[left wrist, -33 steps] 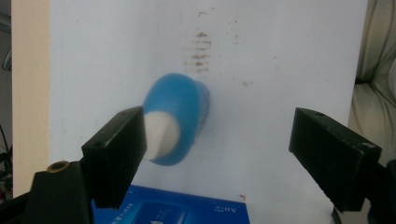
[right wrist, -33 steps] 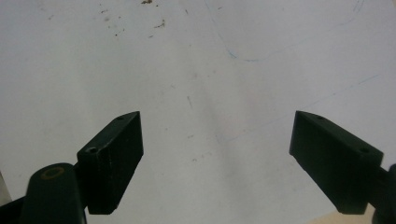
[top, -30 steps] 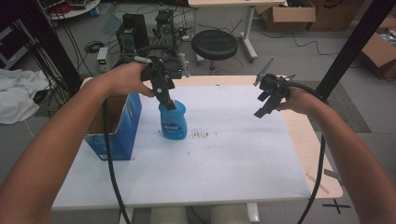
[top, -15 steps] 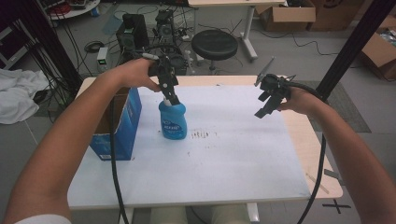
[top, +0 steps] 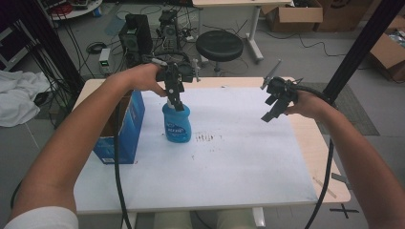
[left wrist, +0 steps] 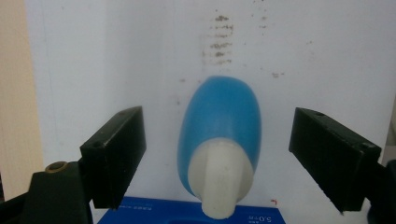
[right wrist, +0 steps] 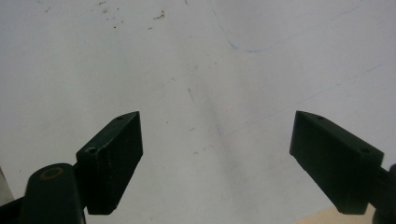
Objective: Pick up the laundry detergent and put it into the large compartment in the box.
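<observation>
Black fingers [left wrist: 113, 156] (blocky), black cables [top: 118, 167], white sleeve [top: 43, 220].

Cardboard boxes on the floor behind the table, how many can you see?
3 at least: one cardboard box beneath the far desk, another beside it at the top edge, a third at the right edge. Others may sit out of frame.
</observation>
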`<state>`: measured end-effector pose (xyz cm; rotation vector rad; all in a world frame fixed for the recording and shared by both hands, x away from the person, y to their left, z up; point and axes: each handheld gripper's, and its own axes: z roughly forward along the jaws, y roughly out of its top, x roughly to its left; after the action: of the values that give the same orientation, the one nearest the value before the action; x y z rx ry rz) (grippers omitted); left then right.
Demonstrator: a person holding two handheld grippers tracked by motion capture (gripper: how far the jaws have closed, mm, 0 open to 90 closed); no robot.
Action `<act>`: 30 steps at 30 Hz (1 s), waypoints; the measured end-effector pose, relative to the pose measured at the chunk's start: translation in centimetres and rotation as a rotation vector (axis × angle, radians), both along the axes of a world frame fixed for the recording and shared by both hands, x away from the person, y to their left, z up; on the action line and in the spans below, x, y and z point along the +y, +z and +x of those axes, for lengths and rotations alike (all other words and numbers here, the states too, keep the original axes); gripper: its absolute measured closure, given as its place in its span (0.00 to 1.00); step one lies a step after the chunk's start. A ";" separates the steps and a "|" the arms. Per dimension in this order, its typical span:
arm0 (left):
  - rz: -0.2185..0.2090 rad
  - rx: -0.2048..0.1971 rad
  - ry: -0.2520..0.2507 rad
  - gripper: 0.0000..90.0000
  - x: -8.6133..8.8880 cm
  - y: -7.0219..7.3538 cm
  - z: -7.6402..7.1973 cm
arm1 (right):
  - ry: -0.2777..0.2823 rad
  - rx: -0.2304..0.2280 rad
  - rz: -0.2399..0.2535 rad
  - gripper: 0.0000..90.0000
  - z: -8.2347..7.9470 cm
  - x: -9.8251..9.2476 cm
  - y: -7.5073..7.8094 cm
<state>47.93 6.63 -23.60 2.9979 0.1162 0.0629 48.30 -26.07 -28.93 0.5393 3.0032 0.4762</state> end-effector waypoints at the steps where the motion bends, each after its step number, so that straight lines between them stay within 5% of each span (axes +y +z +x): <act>1: 0.000 0.000 0.000 0.21 0.0 0.0 0.0 | 0.000 -0.001 0.000 0.19 0.0 0.0 0.0; 16: 0.058 0.010 -0.011 0.22 0.6 -2.5 0.4 | -0.010 0.005 -0.001 0.19 0.1 0.0 0.0; 30: 0.062 0.019 -0.020 0.23 0.9 -4.0 0.3 | -0.013 0.002 0.002 0.19 0.3 0.0 -0.2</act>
<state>48.23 7.56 -27.57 3.0612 0.0885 0.0360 48.57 -26.07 -29.10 0.5601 2.9997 0.4781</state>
